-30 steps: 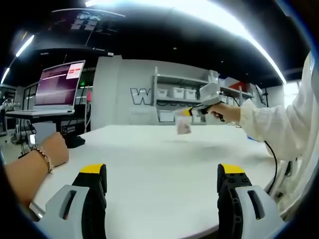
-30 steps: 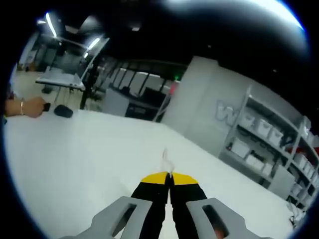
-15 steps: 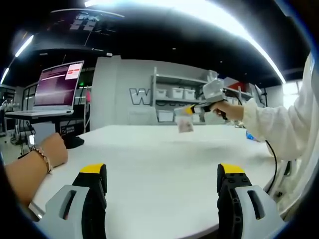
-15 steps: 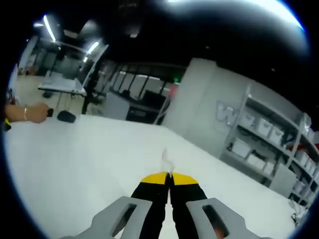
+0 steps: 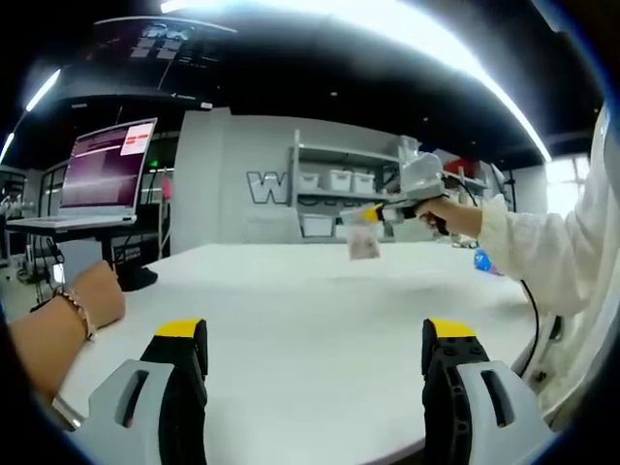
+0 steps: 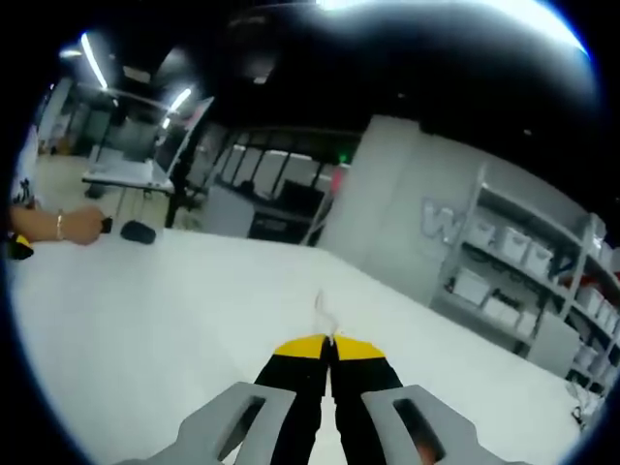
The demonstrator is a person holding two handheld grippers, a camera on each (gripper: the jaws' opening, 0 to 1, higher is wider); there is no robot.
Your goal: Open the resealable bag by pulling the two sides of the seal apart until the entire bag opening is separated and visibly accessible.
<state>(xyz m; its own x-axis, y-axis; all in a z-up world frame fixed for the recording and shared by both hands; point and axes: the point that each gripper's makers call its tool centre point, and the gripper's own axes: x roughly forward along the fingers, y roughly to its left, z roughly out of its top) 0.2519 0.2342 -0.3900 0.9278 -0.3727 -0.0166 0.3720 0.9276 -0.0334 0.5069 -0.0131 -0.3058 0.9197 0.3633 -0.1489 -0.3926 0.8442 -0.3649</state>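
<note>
In the left gripper view, a small clear resealable bag (image 5: 363, 246) with pinkish contents hangs in the air above the far side of the white table (image 5: 291, 320), pinched at its top by my right gripper (image 5: 371, 215), which a hand in a white sleeve holds. My left gripper (image 5: 315, 339) stands open low over the near table edge, nothing between its yellow-tipped jaws. In the right gripper view, my right gripper (image 6: 329, 344) is shut on the bag's thin edge (image 6: 323, 312), which sticks up from between the tips.
A person's hand with a bracelet (image 5: 73, 305) rests at the table's left edge. A laptop (image 5: 102, 174) stands on a stand at the left, a dark mouse (image 6: 139, 232) nearby. Shelves with white bins (image 5: 339, 184) line the back wall. A blue object (image 5: 481, 260) lies far right.
The right gripper has carried the bag slightly rightward and up across the far side of the table. The left gripper has stayed still and open.
</note>
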